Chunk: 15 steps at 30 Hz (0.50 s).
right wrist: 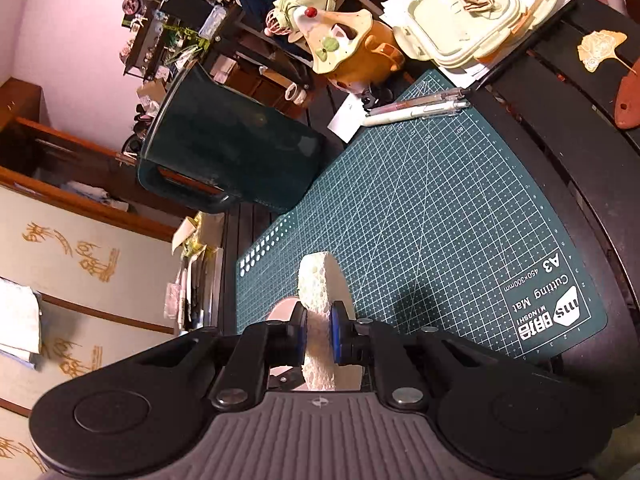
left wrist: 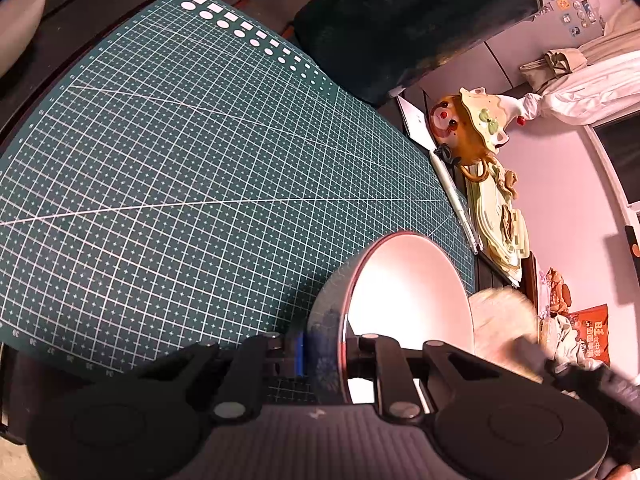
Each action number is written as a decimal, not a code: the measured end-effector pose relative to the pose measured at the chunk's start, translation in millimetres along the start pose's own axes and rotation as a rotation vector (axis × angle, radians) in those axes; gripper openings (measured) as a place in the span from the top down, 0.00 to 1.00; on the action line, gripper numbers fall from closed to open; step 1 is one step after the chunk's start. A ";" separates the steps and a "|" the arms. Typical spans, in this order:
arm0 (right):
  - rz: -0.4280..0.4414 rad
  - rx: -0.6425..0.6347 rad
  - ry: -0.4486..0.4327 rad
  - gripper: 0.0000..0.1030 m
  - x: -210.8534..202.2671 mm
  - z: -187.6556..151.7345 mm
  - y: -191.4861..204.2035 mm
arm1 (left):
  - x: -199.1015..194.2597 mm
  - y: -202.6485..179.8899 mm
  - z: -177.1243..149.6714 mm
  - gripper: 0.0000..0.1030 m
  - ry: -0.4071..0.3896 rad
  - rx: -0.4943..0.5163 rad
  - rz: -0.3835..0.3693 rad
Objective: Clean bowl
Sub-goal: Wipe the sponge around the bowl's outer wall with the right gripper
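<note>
A bowl [left wrist: 408, 292], dark outside and pale pink inside, is held tilted on edge above the green cutting mat [left wrist: 192, 168]. My left gripper [left wrist: 324, 348] is shut on its rim, one finger outside and one inside. A blurred white sponge [left wrist: 504, 320] shows just right of the bowl, held by the other gripper. In the right wrist view my right gripper [right wrist: 318, 336] is shut on the white sponge [right wrist: 320, 296], which stands upright between the blue pads. A sliver of the bowl's pink rim [right wrist: 284, 308] shows just left of the sponge.
A dark green pitcher [right wrist: 228, 152] stands at the mat's far edge. A ceramic mushroom-hat figure [right wrist: 348, 52], stacked pale green container lids [right wrist: 472, 20] and pens [right wrist: 420, 110] lie beyond the mat [right wrist: 420, 220]. A snack bag [left wrist: 592, 328] lies at the right.
</note>
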State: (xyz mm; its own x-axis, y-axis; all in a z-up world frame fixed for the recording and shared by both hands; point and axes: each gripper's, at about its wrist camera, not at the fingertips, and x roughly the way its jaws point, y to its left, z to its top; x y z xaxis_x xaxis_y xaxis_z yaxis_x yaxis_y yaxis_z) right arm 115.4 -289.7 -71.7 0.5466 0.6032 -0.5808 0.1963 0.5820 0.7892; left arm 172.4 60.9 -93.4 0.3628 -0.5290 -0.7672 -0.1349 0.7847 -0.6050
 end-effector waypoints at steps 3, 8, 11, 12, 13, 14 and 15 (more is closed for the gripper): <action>-0.047 0.019 0.062 0.89 13.2 -5.2 -7.1 | 0.9 -0.2 0.8 0.84 0.000 0.000 0.000; 0.025 0.033 -0.017 0.89 -5.3 6.2 -0.9 | 1.2 -0.5 0.4 0.84 0.001 0.004 0.000; 0.024 0.036 -0.010 0.89 -2.8 4.0 -2.1 | 1.3 -1.3 -0.1 0.84 0.001 0.006 0.001; 0.021 0.037 -0.007 0.89 -2.1 3.6 -2.7 | 1.5 -1.4 -0.1 0.84 0.001 0.005 0.001; 0.019 0.038 -0.003 0.89 -1.4 3.2 -3.2 | 1.7 -1.4 -0.2 0.84 0.000 0.005 0.000; 0.016 0.038 0.000 0.89 -0.7 2.8 -3.8 | 1.8 -1.4 -0.2 0.84 -0.001 0.004 0.000; 0.014 0.039 0.004 0.89 0.0 2.4 -4.3 | 1.9 -1.4 -0.4 0.84 -0.001 0.004 -0.001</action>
State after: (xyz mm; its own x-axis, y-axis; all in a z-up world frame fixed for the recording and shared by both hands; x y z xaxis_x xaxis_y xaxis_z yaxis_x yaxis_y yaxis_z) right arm 116.5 -293.4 -74.7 0.5463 0.6132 -0.5706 0.2205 0.5519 0.8042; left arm 172.9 58.6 -94.0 0.3637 -0.5294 -0.7664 -0.1307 0.7857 -0.6047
